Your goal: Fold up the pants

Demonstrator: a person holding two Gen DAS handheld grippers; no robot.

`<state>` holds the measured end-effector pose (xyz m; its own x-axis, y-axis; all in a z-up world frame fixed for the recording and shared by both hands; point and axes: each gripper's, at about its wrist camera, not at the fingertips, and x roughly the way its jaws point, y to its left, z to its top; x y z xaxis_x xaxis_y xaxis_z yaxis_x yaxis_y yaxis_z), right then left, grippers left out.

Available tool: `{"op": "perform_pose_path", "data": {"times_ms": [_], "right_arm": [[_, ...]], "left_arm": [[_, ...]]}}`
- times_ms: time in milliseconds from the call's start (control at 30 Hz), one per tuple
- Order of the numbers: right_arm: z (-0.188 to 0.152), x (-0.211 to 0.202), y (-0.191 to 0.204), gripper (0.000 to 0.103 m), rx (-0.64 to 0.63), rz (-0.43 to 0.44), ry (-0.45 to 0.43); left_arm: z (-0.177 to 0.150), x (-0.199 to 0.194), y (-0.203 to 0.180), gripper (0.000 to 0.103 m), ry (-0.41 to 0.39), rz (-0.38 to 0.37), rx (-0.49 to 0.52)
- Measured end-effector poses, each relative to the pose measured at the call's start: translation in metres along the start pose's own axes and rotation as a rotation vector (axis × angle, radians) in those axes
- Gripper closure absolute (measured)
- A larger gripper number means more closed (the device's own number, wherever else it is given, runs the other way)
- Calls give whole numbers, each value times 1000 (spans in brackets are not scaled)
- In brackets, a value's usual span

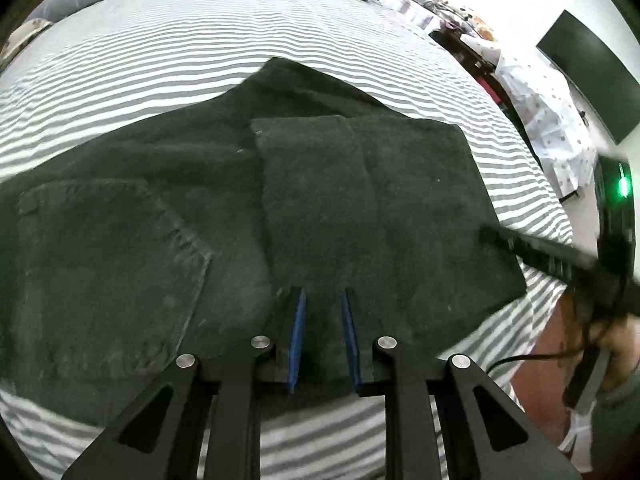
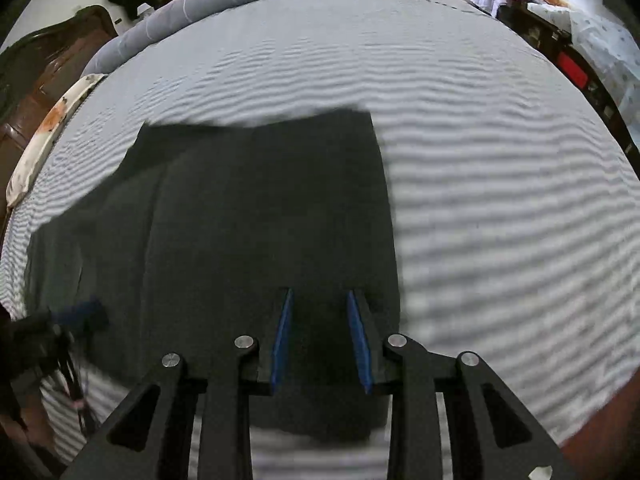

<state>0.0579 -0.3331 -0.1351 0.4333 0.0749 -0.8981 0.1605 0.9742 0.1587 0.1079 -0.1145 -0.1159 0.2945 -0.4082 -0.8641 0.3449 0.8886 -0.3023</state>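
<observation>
Left wrist view looks down on dark pants spread across a bed with a grey-and-white striped sheet. One part is already doubled over: a squarish flap lies on top of the rest, with a back pocket showing to its left. The left claw points steeply down at the near edge of that flap. Its blue pads stand a narrow gap apart, and dark cloth shows between them, but I cannot tell whether they pinch it or merely hang over it. The right claw reaches in from the right edge, blurred.

From the right wrist view, the right claw sits over the right-hand side of the pants, near their straight edge. Its pads are likewise a little apart over dark cloth, with the grip unclear.

My reading is that a fold is in hand, with both claws at the near hem of the doubled flap. The next move likely calls for a firm pinch on both corners together, then an even lift and carry across so the layers stay lined up.
</observation>
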Motion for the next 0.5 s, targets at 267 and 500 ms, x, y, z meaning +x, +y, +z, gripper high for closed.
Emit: {"op": "perform_pose_path", "data": {"times_ms": [267,500], "right_arm": [[-35,-6,11,56,19,-7,3],[-24,-46,42,32,52,26,-110]], "left_arm": [[-38,-46,57,78,-34,7,-139],[-66,-112,142,72,-197,-34,-399]]}}
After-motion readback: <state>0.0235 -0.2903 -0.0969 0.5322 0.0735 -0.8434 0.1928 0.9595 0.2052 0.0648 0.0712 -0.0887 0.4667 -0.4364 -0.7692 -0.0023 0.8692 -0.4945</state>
